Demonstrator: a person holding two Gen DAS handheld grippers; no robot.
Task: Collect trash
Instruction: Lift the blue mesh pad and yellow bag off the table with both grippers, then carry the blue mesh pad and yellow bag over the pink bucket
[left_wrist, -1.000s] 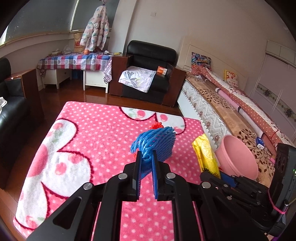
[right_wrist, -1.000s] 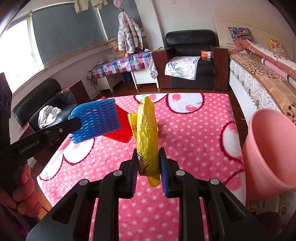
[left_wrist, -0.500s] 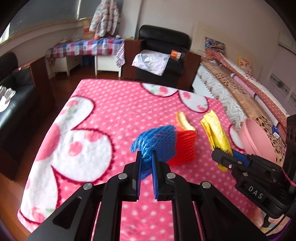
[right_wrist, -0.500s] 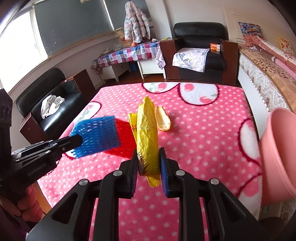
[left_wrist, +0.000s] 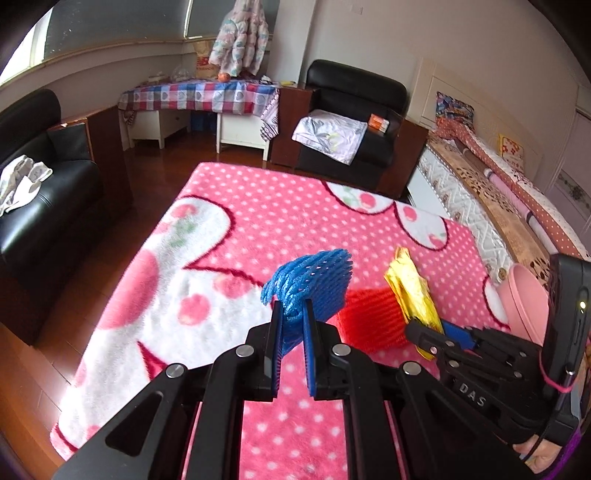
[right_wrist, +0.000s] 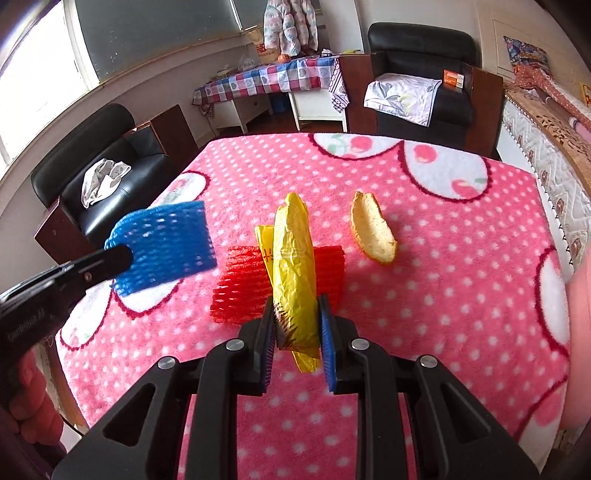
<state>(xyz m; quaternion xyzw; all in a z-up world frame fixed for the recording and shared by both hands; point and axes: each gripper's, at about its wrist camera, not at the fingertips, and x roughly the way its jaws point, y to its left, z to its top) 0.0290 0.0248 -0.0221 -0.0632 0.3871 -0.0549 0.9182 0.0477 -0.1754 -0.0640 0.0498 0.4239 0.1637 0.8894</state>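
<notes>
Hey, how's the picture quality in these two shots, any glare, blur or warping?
Left wrist view: strong fisheye bending, dark corners, blue foam net sharp. Right wrist view: window blown out white, the blue net slightly motion-blurred, yellow wrapper crisp.

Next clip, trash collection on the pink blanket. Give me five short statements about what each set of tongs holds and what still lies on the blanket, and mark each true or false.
1. The left tongs are shut on the blue foam net. True.
2. The right tongs are open and hold nothing. False: they are shut on the yellow wrapper.
3. The red foam net lies on the pink blanket. True.
4. The peel piece is already in the pink bin. False: it lies on the blanket, right of the yellow wrapper.
5. The pink bin stands at the blanket's left edge. False: it is at the right edge.
</notes>
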